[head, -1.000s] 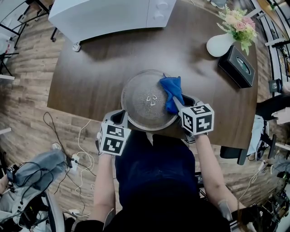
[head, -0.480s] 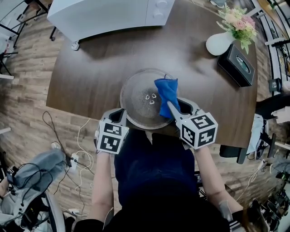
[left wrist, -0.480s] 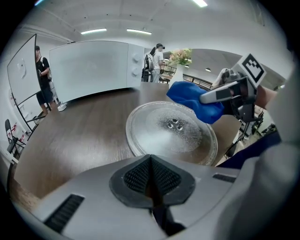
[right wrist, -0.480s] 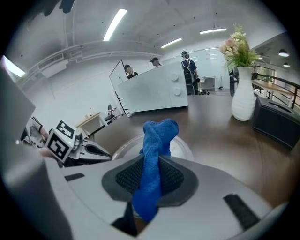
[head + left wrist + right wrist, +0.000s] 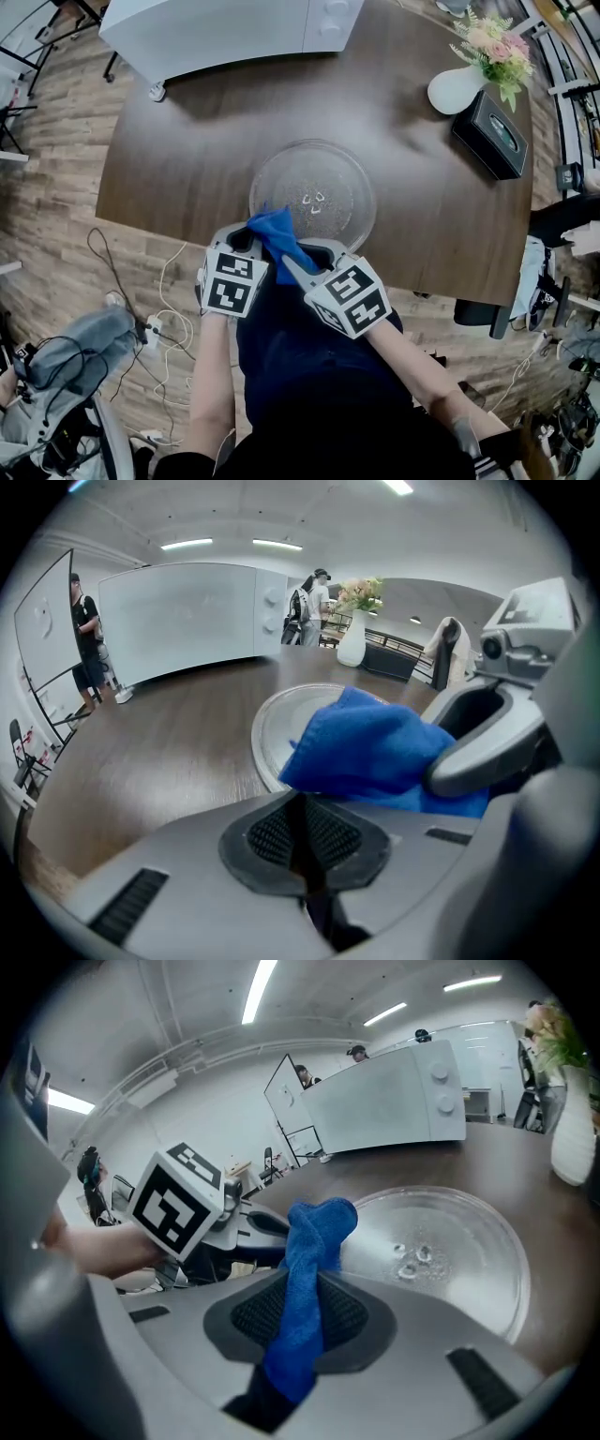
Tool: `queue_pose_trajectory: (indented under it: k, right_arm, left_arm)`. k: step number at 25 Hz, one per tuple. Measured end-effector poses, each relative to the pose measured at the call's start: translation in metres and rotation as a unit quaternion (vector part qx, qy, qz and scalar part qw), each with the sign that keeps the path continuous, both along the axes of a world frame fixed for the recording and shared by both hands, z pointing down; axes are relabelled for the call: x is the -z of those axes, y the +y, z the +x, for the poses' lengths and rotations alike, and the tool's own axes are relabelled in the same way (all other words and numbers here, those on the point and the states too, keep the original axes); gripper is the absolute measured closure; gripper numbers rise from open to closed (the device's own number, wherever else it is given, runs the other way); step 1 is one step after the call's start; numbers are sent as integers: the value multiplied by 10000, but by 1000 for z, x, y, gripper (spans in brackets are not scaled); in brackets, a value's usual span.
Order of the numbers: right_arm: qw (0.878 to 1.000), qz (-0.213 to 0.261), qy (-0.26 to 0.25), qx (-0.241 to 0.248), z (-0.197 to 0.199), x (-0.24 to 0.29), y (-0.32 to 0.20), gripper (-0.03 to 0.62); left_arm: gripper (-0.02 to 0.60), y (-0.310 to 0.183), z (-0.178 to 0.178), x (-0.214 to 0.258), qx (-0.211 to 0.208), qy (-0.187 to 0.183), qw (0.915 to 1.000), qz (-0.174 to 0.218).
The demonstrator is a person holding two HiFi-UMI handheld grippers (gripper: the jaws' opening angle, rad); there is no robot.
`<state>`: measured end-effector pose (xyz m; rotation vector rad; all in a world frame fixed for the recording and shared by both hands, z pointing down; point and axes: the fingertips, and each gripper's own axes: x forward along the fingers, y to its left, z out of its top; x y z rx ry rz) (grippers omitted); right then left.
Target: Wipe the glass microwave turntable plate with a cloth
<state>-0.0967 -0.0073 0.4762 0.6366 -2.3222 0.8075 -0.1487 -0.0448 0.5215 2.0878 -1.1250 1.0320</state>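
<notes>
The glass turntable plate is lying flat near the front edge of the dark, wood-grained table. It is a clear round disc with a raised lip and a few small nubs at its centre. The right gripper is pinching the blue cloth, jaws closed tight on it. The soft, nappy bundle is bunching over the plate's near-left rim. Just beside it the left gripper is sitting at that same rim.

The left gripper view is settling that gripper's state: its ribbed black pads are meeting in a thin seam, with nothing to be seen between them. The cloth is billowing just ahead of them and hiding the plate's near edge. The right gripper's smooth grey shell is crowding in at the right of that view.

The right gripper view is giving the other side. There the cloth is running as a twisted strip between the mesh-textured pads and folding into a knob above them. The plate's glass is glinting beyond, nubs plain to see, and the left gripper's black-and-white marker cube is showing at the left.

The head view is taking in more of the surroundings. A white boxy microwave is standing at the table's far edge. A rounded white vase of pink flowers is standing at the far right, with a black box next to it. Cables are trailing over the plank floor.
</notes>
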Motion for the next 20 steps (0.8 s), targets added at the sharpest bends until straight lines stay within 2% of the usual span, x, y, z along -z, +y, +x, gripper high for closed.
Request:
queue_pose_trajectory:
  k: [7,20]
  right_arm:
    - [9987,-51,476,159,6,-36,12,529]
    - [9978,90,650,-56,43,-38,3,528]
  left_arm:
    - [578,-1,-1,1,-41,-88,9999,105]
    - [578,-2,0,2,-73,-139,9998,137]
